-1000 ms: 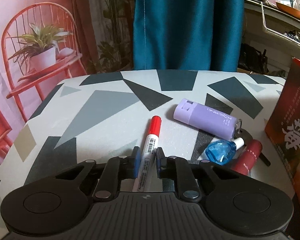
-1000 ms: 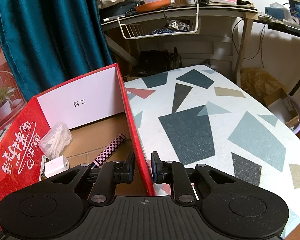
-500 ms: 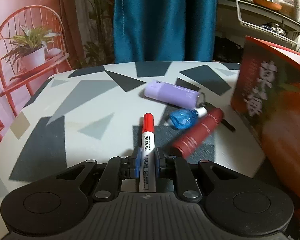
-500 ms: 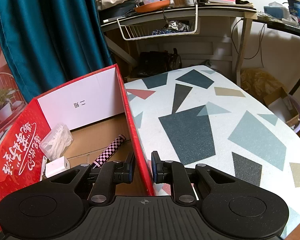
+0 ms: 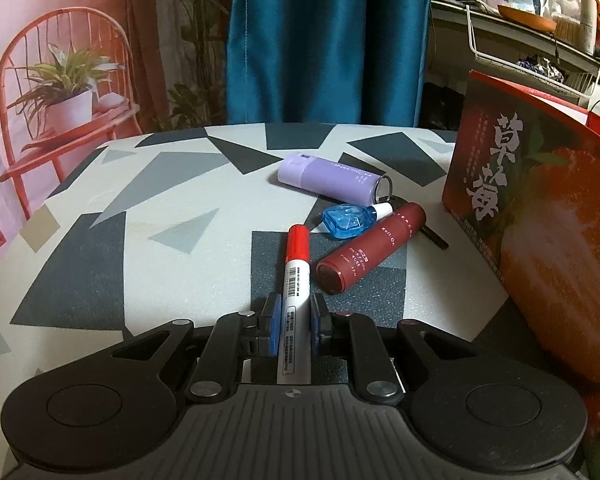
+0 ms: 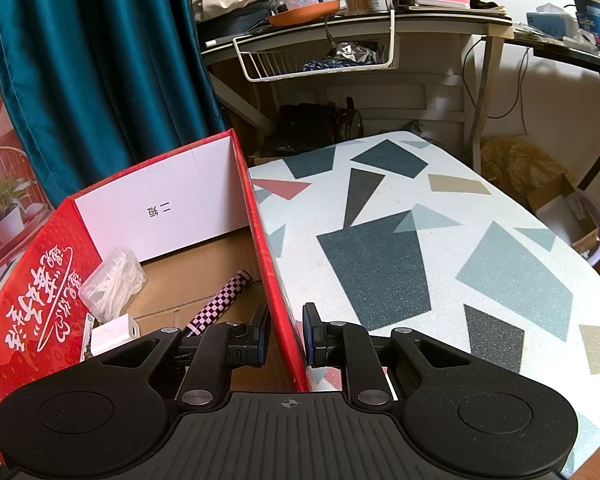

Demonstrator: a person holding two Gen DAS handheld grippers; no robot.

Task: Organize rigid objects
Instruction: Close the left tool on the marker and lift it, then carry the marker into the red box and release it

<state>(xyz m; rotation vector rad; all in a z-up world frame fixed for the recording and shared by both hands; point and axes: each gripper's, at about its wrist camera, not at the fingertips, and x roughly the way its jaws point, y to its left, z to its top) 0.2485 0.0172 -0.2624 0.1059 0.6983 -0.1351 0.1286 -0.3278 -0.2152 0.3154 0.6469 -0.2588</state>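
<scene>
Left hand-held gripper (image 5: pixel 294 322) is clamping a red-capped marker (image 5: pixel 296 272) between its pads, cap pointing ahead above the bench (image 5: pixel 140 200); a maroon roll-on tube (image 5: pixel 370 254), blue bottle (image 5: pixel 346 220) and lilac case (image 5: pixel 332 180) are lying ahead to its right. Right hand-held gripper (image 6: pixel 286 330) is gripping the red box (image 6: pixel 260 236) by its side wall

Lived-in home room, teal curtain (image 5: pixel 324 40), cluttered desk (image 6: pixel 380 20) with wire basket (image 6: pixel 320 60) beneath, potted-plant backdrop (image 5: pixel 60 80), patterned table (image 6: pixel 420 240), cardboard box (image 6: pixel 560 216) on floor
</scene>
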